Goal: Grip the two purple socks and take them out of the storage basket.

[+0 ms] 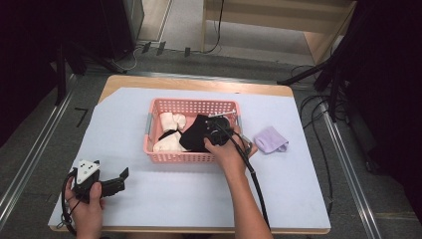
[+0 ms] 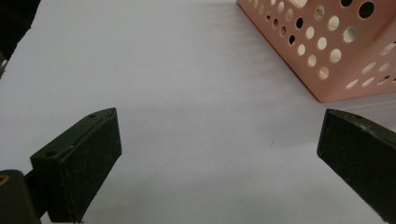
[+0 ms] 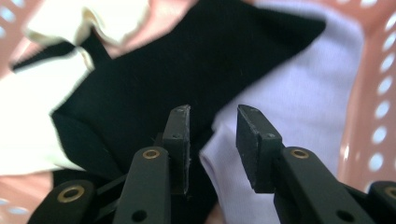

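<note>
Pink perforated plastic basket (image 1: 191, 107) is holding the black cloth (image 3: 154, 79) and lilac cloth (image 3: 299, 93); your right hand-held gripper (image 3: 212, 140) is hovering over them, jaws parted, gripping nothing. Your left hand-held gripper (image 2: 219, 154) is resting wide open on the counter (image 1: 169, 199).

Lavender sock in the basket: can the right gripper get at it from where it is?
Probably yes. The right gripper hangs open just above the lavender sock, whose edge lies between the jaws. The black sock overlaps only its left side, leaving the rest exposed inside the pink basket.

Grey floor (image 1: 40, 144), pale wooden shelving (image 1: 298, 20), dark surroundings
</note>
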The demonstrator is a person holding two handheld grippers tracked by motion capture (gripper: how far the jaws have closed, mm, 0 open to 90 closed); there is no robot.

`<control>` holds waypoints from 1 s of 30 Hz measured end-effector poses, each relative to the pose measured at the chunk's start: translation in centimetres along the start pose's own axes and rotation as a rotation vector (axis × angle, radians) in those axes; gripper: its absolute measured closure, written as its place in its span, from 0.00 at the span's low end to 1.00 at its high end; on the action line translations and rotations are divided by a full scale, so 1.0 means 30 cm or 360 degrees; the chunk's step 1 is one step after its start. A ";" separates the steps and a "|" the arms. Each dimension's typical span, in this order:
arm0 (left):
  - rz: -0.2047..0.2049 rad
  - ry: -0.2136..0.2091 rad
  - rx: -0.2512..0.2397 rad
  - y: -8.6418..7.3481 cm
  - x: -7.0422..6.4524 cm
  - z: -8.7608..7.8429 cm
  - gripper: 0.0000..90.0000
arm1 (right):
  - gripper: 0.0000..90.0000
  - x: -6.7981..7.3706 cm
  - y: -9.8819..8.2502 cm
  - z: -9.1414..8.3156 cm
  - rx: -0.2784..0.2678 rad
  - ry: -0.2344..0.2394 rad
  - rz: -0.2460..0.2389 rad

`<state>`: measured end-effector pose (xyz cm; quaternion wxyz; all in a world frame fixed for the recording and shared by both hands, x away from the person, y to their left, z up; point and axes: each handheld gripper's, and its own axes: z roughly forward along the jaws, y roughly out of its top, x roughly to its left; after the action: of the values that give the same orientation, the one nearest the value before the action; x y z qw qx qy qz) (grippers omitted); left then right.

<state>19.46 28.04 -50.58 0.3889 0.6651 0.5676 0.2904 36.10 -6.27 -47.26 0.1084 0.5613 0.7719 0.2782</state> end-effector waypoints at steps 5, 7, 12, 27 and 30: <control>-0.0002 0.0002 0.0002 0.000 0.000 0.001 0.01 | 0.95 -0.008 -0.005 -0.006 0.0003 -0.0063 0.0007; -0.0004 -0.0001 0.0004 0.000 0.000 0.000 0.01 | 0.97 -0.013 -0.005 -0.021 -0.0044 -0.0076 0.0020; 0.0002 0.0003 0.0002 0.000 0.000 0.000 0.01 | 0.97 -0.026 0.000 -0.107 -0.0269 -0.0072 0.0051; 0.0006 0.0008 -0.0006 0.000 -0.004 0.002 0.01 | 0.97 0.042 -0.001 -0.313 -0.0825 0.0126 -0.0010; 0.0013 0.0004 0.0000 0.000 -0.002 0.001 0.01 | 0.97 0.077 0.008 -0.343 -0.0868 0.0193 -0.0024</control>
<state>19.49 27.98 -50.60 0.3869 0.6670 0.5653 0.2930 30.54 -7.23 -38.34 0.2110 0.4880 0.6778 0.5079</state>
